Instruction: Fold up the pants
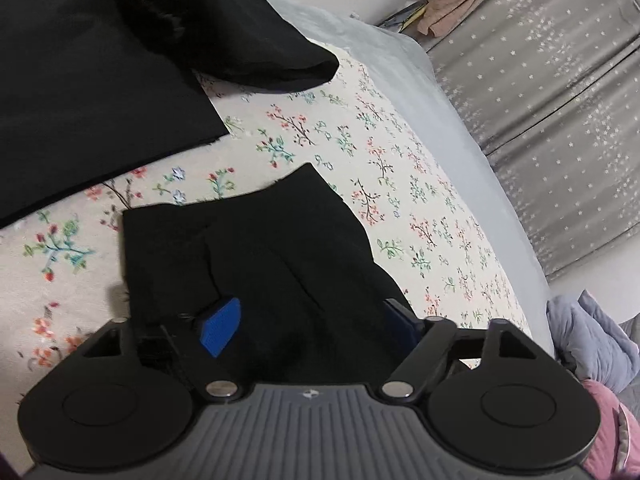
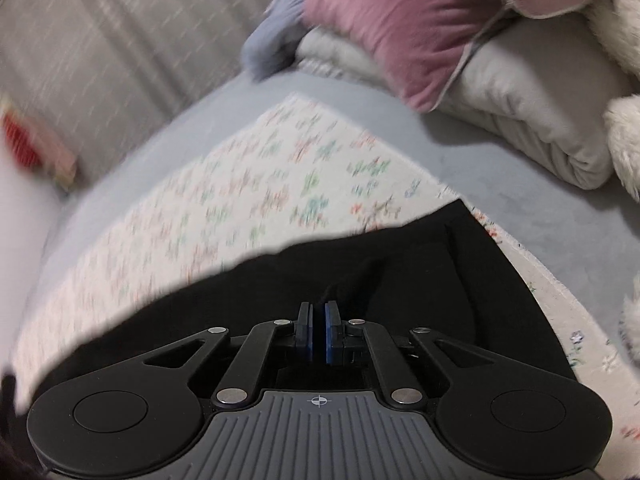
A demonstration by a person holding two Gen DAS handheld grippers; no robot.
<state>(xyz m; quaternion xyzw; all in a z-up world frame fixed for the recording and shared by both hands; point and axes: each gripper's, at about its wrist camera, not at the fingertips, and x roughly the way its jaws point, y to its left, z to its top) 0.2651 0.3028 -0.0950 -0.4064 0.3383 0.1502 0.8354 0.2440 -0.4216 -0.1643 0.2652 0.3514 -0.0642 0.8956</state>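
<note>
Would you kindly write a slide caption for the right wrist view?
Right gripper shut on black pants above a floral bed sheet, pink pillow beyond.

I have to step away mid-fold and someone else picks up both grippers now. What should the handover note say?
Right gripper: shut on an edge of the black pants.
Left gripper: jaws apart, pants fabric between them, not pinched.
The pants lie on the floral sheet; another black garment lies beyond.
Done: right grip.
Left: close the left gripper, fold.
</note>
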